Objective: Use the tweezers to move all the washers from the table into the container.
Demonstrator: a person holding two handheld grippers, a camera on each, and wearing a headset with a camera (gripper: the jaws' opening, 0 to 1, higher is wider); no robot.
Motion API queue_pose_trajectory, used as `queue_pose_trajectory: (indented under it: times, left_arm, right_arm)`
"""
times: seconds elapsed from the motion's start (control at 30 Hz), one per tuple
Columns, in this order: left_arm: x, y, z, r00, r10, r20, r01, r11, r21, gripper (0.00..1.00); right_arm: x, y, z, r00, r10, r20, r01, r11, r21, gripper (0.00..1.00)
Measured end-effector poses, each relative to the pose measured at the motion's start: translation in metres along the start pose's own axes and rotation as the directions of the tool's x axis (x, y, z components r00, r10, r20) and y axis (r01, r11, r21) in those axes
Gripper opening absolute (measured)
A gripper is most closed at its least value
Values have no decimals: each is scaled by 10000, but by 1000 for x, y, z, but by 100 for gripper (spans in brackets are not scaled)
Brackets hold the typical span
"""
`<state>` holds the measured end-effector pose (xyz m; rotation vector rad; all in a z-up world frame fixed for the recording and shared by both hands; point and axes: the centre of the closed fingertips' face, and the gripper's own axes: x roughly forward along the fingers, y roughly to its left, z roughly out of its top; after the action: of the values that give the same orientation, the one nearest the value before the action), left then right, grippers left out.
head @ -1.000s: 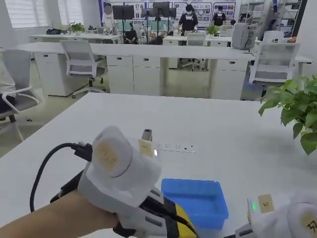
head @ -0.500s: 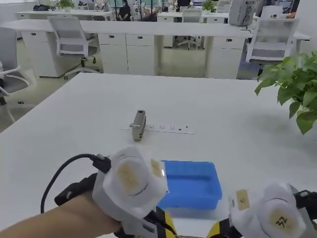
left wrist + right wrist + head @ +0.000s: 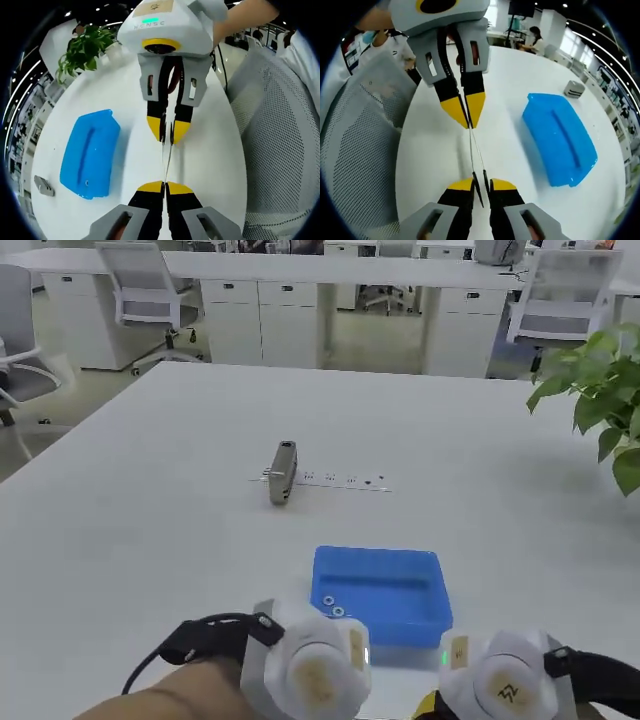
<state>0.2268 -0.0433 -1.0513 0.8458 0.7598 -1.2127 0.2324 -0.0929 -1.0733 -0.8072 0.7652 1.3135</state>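
At the table (image 3: pixel 150 490) edge, left gripper (image 3: pixel 164 186) and right gripper (image 3: pixel 481 184) face each other, each clamped onto one end of the tweezers (image 3: pixel 165 159). Beside them, the container (image 3: pixel 395 575) holds two washers (image 3: pixel 339 612). Lettering (image 3: pixel 152 23) on the right gripper is too small to read.

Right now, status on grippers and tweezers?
Left gripper, right gripper both shut on tweezers, facing each other. Two washers in blue container. Grey block beyond container, well apart.
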Motion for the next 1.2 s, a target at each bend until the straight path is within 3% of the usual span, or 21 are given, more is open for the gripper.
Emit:
queue_pose_trajectory:
  times: [0.23,0.4,0.43,0.53,0.6,0.7,0.77,0.8,0.87,0.9,0.97,1.07,1.13,1.17,1.2]
  left_arm:
    - [16,-3,-13,9994,-166,-302,165,9999,-24,0]
    - [23,-6,-22,9960,-420,-791,426,9991,60,0]
    - [22,-3,-17,9981,-377,-483,392,9988,289,0]
    - [21,-3,-20,9959,-428,-800,435,9990,66,0]
    - [21,-3,-19,9948,-443,-917,442,9990,-35,0]
    - [21,-3,-20,9938,-441,-1023,410,9986,-327,0]
    - [21,-4,-20,9934,-448,-1056,393,9978,-532,0]
    - [20,-4,-20,9933,-436,-1072,357,9966,-748,0]
    - [20,-4,-20,9939,-315,-1054,222,9958,-885,1]
    - [19,1,-20,9944,88,-1054,-180,9961,-861,4]
    - [18,2,-22,9935,162,-1131,-305,9915,-1265,10]
    - [14,8,-27,9941,496,-967,-705,9714,-2266,17]
    - [11,9,-33,9931,609,-1004,-858,9598,-2671,22]
    - [8,12,-35,9920,889,-893,-1120,9469,-3013,27]
    - [5,14,-35,9919,1082,-662,-1242,9351,-3318,30]
  right_arm:
    - [4,0,-7,9999,-110,-127,111,9998,136,10]
    - [-3,-1,-7,9991,-413,64,407,9965,724,16]
    - [-8,-1,-5,9983,-544,205,521,9939,977,17]
    - [-18,1,-4,9944,-908,537,805,9821,1702,21]
    - [-26,5,-5,9913,-1124,685,935,9675,2349,24]
    - [-42,10,-3,9793,-1679,1128,1222,9356,3314,28]
    - [-55,13,-2,9661,-2199,1352,1481,9012,4074,33]
    - [-61,15,-4,9581,-2515,1369,1636,8732,4591,34]
    - [-66,21,-5,9530,-2598,1558,1499,8514,5027,35]
    - [-70,23,-7,9472,-2781,1597,1551,8330,5310,37]
    - [-73,28,-9,9477,-2752,1618,1499,8311,5356,41]
    - [-82,27,-8,9325,-3220,1634,1828,8113,5554,48]
    - [-89,21,-6,9103,-3735,1784,2032,7788,5935,55]
    - [-92,19,-6,8986,-3974,1859,2030,7524,6267,59]
    - [-93,19,-7,8980,-3996,1840,1970,7393,6439,63]
